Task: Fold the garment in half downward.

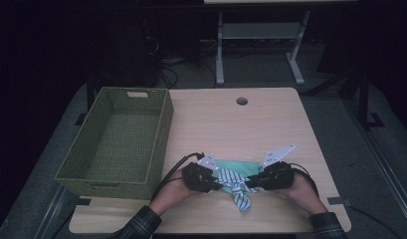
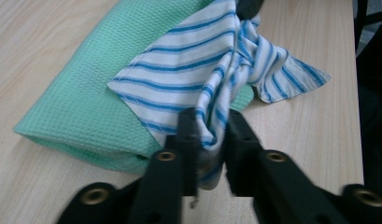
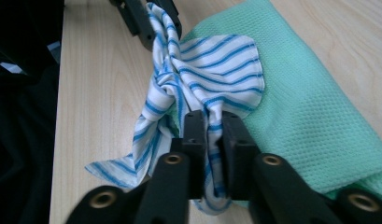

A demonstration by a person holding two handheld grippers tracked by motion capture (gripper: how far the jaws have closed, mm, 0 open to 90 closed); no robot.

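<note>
At the near edge of the bench (image 1: 270,124), the left hand-held gripper (image 2: 211,140) was clamped on one end of a blue-striped cloth (image 2: 193,74), and the right hand-held gripper (image 3: 208,133) was clamped on its other end. The cloth hung bunched and twisted between them, partly draped over a folded green towel (image 2: 81,107) that lay flat on the wood, with a loose tail pointing toward the person. A green woven basket (image 1: 99,172) stood empty to the left.

The likely trouble was the twist: pulling the two ends apart would probably tighten the bunch rather than spread it. The striped cloth also touched the towel, so a sideways drag could shift or unfold the towel. Each grip held only a narrow bit of fabric, which might slip under a hard tug.
</note>
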